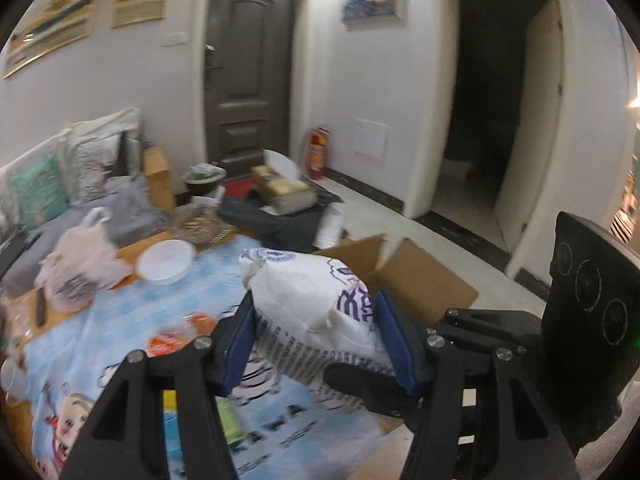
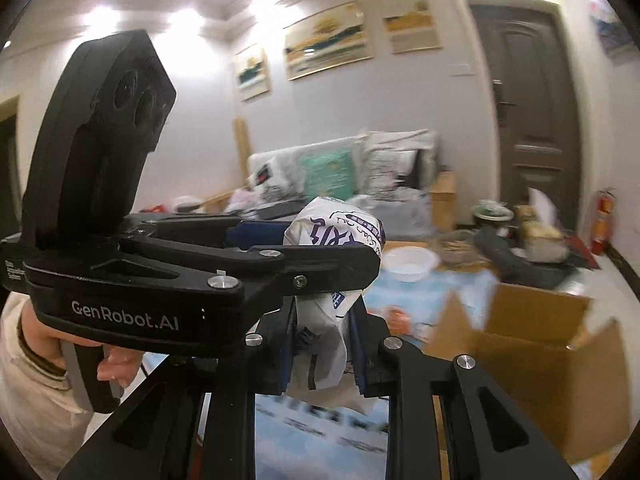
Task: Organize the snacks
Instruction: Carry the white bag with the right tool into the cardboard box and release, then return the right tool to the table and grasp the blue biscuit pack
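A white snack bag with purple print (image 1: 312, 304) is held in the air by both grippers above the blue cartoon cloth (image 1: 132, 328). My left gripper (image 1: 316, 320) is shut on its middle, blue pads pressing both sides. My right gripper (image 2: 324, 344) is shut on the bag's lower end (image 2: 324, 356), and the bag's top (image 2: 340, 228) sticks up past the left gripper there. The right gripper's body (image 1: 584, 304) shows at the right in the left wrist view. An open cardboard box (image 2: 532, 364) stands just right of the bag; it also shows in the left wrist view (image 1: 424, 276).
A white bowl (image 1: 164, 260), a plastic bag (image 1: 80, 264) and an orange packet (image 1: 176, 336) lie on the table. A sofa with cushions (image 1: 48, 184) stands at the left. Clutter, a tissue box (image 1: 284, 188) and a fire extinguisher (image 1: 318, 152) sit by the dark door.
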Motion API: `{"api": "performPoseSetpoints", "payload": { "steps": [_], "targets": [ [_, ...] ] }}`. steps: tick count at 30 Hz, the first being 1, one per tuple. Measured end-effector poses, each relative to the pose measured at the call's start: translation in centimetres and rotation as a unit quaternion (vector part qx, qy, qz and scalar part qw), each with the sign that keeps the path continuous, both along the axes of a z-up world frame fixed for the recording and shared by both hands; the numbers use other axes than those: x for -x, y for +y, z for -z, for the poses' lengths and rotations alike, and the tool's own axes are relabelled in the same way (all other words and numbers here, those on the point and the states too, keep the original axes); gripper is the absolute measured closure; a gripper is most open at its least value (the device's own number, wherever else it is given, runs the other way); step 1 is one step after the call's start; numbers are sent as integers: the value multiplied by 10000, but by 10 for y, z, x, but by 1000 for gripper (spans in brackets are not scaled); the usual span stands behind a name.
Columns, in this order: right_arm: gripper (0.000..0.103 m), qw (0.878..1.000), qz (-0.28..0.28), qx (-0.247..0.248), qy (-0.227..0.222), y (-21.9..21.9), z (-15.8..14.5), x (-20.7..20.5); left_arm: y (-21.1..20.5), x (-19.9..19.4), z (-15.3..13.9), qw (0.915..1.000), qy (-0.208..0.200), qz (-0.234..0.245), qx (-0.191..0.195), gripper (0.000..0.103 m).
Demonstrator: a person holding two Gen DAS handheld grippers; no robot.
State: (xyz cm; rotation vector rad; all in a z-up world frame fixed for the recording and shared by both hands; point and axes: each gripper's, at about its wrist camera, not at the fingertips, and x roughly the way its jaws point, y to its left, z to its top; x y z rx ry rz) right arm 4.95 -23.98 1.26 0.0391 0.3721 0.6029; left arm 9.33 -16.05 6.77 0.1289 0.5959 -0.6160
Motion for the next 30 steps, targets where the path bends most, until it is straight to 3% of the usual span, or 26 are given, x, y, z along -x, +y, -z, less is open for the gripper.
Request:
{"api": "performPoseSetpoints", "payload": {
  "steps": [8,13,16,21,24,30],
  "targets": [
    [85,9957,732,163,552,-84,28,-14,-94,-46,41,9953,687,444,-511,49],
    [84,9880,816,251,1286,-114,55,-39,-117,-82,80,9846,1407,529,-892,49],
    [81,9828,856,376,1594,-118,67,-57,-127,-92,93,9796,1604,487,-1112,49],
    [72,9766,1028,493,1821,-123,83,-73,-127,-102,97,9773,1711,529,-1133,43],
    [67,9773,1060,366,1797,-125,85,-77,-120,-103,88,9804,1531,426,-1169,31],
    [61,9799,964,393,1704,-115,74,-72,-85,-94,61,9876,1291,270,-850,28]
  ]
}}
